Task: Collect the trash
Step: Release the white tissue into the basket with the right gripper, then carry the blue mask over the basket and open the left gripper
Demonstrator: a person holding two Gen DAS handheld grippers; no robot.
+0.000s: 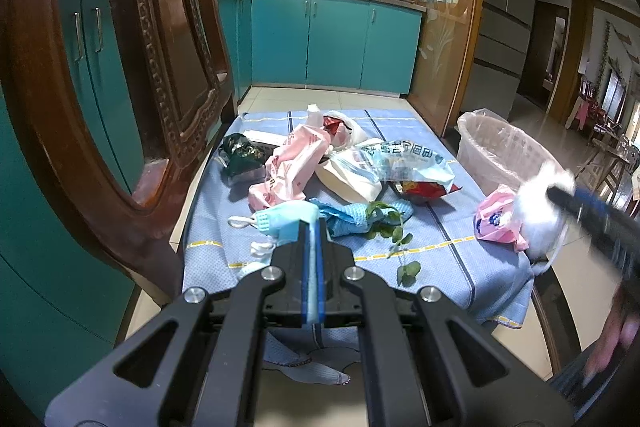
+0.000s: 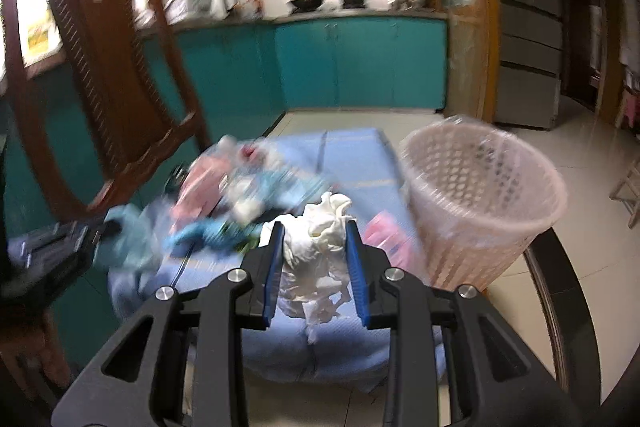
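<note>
My left gripper (image 1: 314,227) is shut on a light blue face mask (image 1: 286,221), low over the near edge of the blue tablecloth (image 1: 452,255). In the right wrist view the mask (image 2: 130,233) hangs from that gripper (image 2: 106,227). My right gripper (image 2: 314,227) is shut on a crumpled white tissue (image 2: 320,247), held above the cloth just left of the pale pink perforated bin (image 2: 480,195). The left wrist view shows it blurred at the right edge, tissue (image 1: 538,215) in its fingers (image 1: 560,197), in front of the lined bin (image 1: 500,151).
More trash lies on the cloth: a pink wrapper (image 1: 288,167), a blue and white bag (image 1: 400,159), a red snack bag (image 1: 420,189), a dark green packet (image 1: 242,153), green leaves (image 1: 388,227) and a small pink packet (image 1: 496,219). A carved wooden chair (image 1: 160,67) stands at the left.
</note>
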